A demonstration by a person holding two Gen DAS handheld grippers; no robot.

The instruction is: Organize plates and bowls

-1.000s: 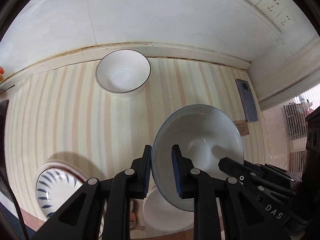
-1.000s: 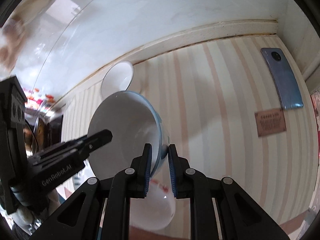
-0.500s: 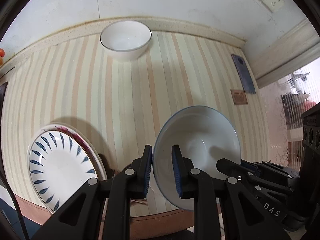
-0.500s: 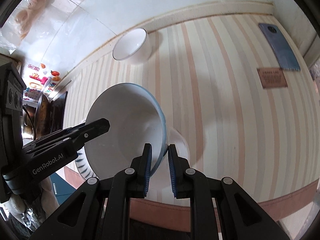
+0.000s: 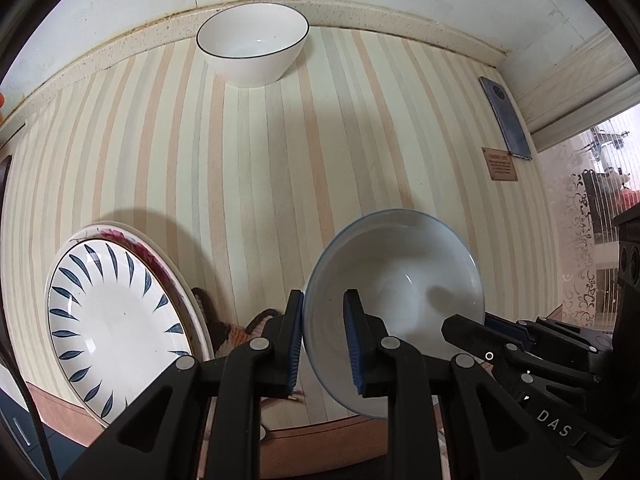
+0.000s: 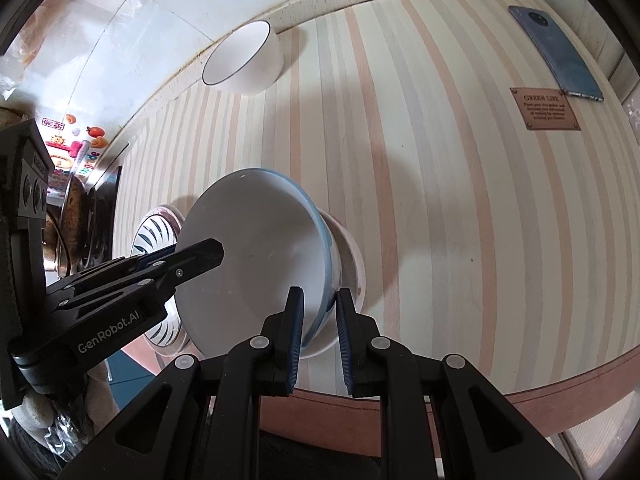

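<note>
A blue-rimmed white bowl [image 5: 400, 296] hangs tilted above the striped table, held by both grippers. My left gripper [image 5: 322, 340] is shut on its left rim. My right gripper [image 6: 319, 334] is shut on its opposite rim, and the bowl also shows in the right wrist view [image 6: 256, 256]. A white plate with blue leaf marks [image 5: 116, 320] lies on a pink-patterned plate at the table's front left. A white bowl with a thin dark rim [image 5: 253, 48] stands at the back by the wall. Another white dish [image 6: 348, 272] lies on the table under the held bowl.
A blue phone [image 5: 505, 116] and a small brown label [image 5: 499, 163] lie at the table's right side. A knitted coaster [image 5: 232, 326] lies by the plates. The table's front edge [image 6: 520, 396] is close below the grippers. A dark stove area [image 6: 80, 216] is to the left.
Both grippers have lifted the blue-rimmed bowl up and back toward the table's front edge. More of the table and the leaf-marked plate have come into view.
</note>
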